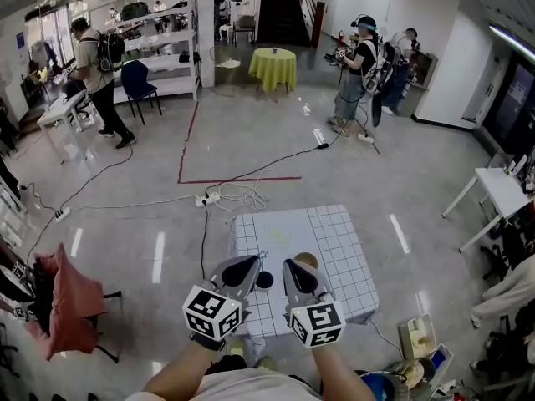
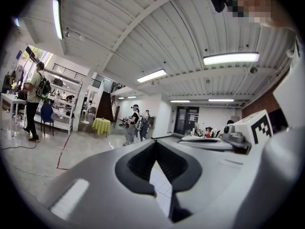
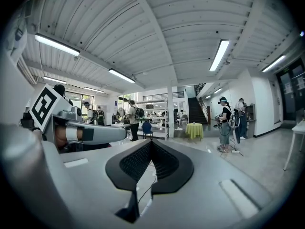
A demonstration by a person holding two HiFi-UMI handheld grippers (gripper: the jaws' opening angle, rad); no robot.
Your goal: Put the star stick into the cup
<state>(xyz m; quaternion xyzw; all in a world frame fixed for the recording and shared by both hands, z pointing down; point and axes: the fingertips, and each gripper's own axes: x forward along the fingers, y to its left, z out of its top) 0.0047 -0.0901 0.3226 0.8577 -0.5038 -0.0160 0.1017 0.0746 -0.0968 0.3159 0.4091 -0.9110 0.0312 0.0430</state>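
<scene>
A small table (image 1: 334, 232) with a white gridded top stands just ahead of me. On its near part sit a dark cup (image 1: 264, 280) and a brown round object (image 1: 306, 260). A thin pale stick (image 1: 262, 256) shows faintly by the left jaws; its star end cannot be made out. My left gripper (image 1: 249, 263) hovers left of the dark cup, and my right gripper (image 1: 292, 267) hovers right of it. Both point up and away at the room. In the gripper views the left gripper (image 2: 153, 143) and the right gripper (image 3: 150, 142) are shut, tips meeting, with nothing between them.
Cables and a power strip (image 1: 209, 199) lie on the floor beyond the table. A chair with red cloth (image 1: 67, 303) is at the left. A white desk (image 1: 501, 190) stands at the right. People stand far off near a yellow table (image 1: 273, 65).
</scene>
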